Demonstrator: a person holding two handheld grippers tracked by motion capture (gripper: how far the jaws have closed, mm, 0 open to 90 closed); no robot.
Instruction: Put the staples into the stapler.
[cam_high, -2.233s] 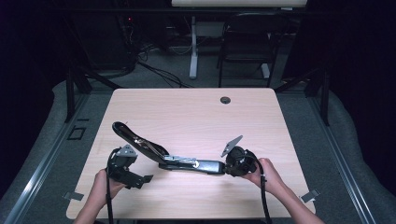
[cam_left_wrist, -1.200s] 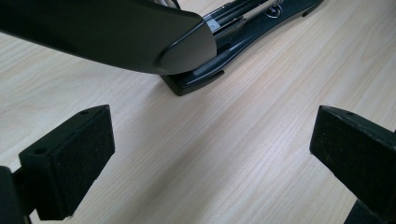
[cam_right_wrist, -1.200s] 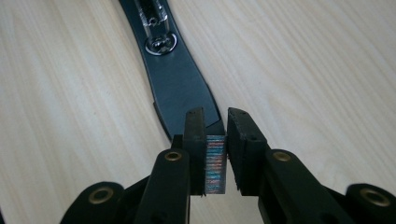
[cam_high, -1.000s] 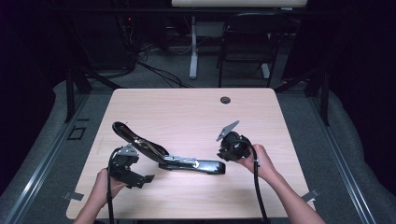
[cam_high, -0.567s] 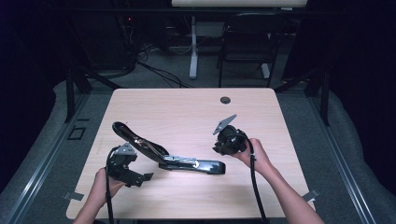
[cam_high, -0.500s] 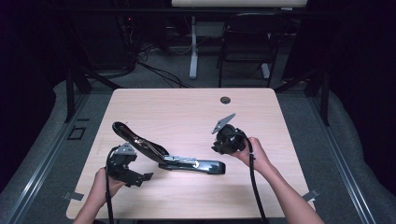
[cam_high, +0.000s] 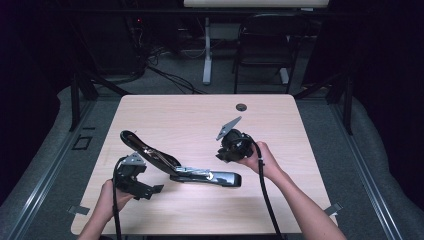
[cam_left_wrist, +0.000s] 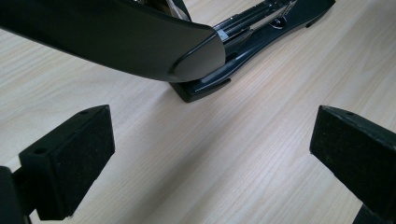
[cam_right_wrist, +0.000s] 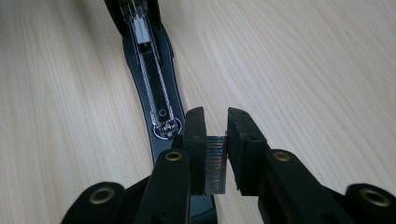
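Your left gripper (cam_high: 150, 190) sits low on the table (cam_high: 175, 115) with its 2 jaws spread wide, holding nothing, just beside the hinge end of the open stapler (cam_high: 175, 165). The stapler lies between your hands. Your right gripper (cam_right_wrist: 215, 154), raised above the stapler's base, pinches a strip of staples (cam_right_wrist: 215, 164).

the right gripper (cam_high: 226, 152) has lifted off the stapler's (cam_high: 200, 175) front end, carrying a staple strip (cam_right_wrist: 215, 164).
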